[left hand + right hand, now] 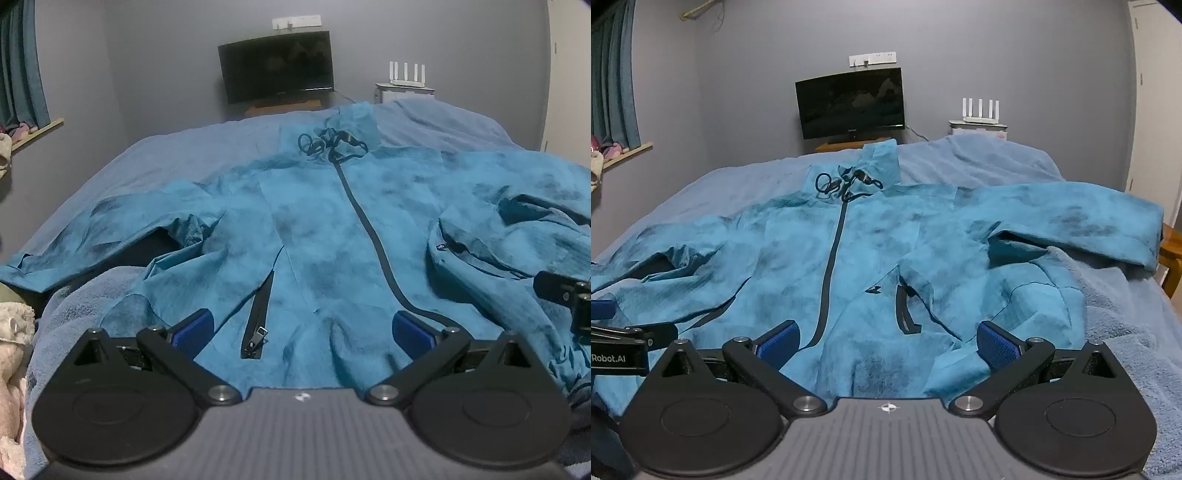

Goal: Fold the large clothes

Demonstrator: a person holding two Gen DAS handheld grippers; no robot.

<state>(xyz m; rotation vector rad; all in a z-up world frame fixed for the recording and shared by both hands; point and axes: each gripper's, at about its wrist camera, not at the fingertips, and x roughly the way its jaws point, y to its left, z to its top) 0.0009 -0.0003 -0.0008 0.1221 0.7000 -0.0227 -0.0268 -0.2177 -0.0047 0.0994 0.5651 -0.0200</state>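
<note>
A large teal zip-up jacket (317,229) lies front up on the bed, collar at the far end, sleeves spread to both sides; it also shows in the right wrist view (871,258). My left gripper (303,330) is open, its blue pads just above the jacket's near hem, left of the centre zip. My right gripper (888,341) is open over the hem, right of the zip. Each gripper shows at the edge of the other's view: the right gripper at the right edge (565,295), the left gripper at the left edge (617,343).
A blue blanket (1115,302) covers the bed (177,155). A black monitor (277,66) and a white router (406,75) stand beyond the far end. Curtains (22,62) hang at the left. A fluffy cream item (11,354) lies at my near left. A wooden stool (1172,258) stands right.
</note>
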